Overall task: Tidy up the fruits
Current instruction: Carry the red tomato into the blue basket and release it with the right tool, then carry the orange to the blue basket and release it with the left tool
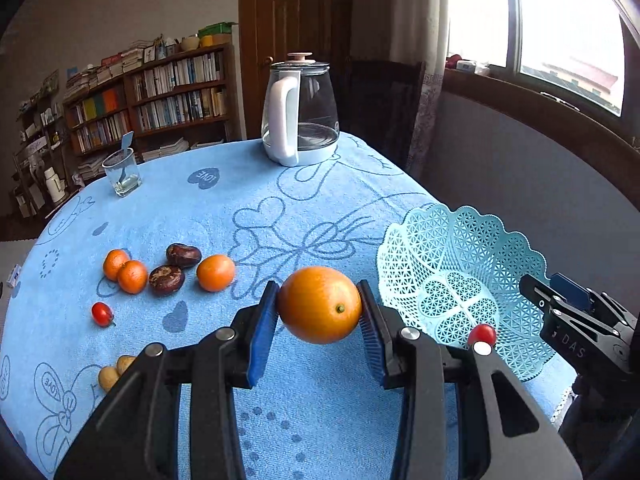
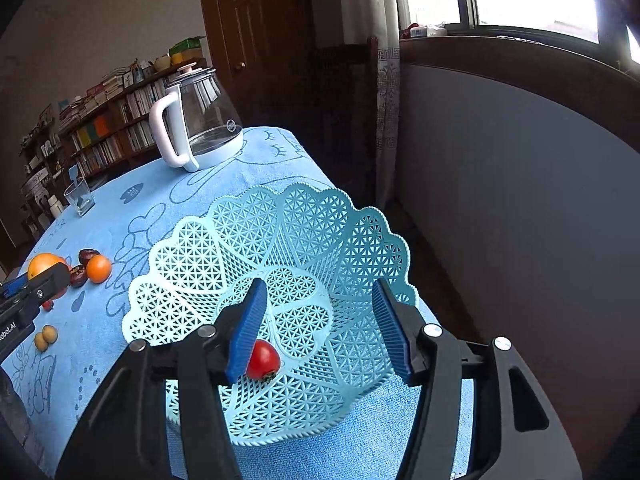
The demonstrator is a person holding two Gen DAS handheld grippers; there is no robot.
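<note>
The left gripper clamps a large orange between its blue pads, held in the air above the blue tablecloth. The right gripper stands wide with nothing between its pads, over the pale blue lattice basket, where one cherry tomato lies on the floor, just beside the left pad.

Only the left wrist view shows the loose fruit clearly: three small oranges, two dark brown fruits, a second cherry tomato and two small yellowish fruits — the last pair partly cut off by the gripper's arm. In the right wrist view that group is half hidden behind the left gripper at the frame's left edge, though the basket's whole scalloped rim shows there, while the left view has the right gripper crossing its near side.

Farther back stand a drinking glass with something pale blue in it — hard to make out — and a glass kettle with a white handle. Behind the table are bookshelves, a wooden door and a window.
</note>
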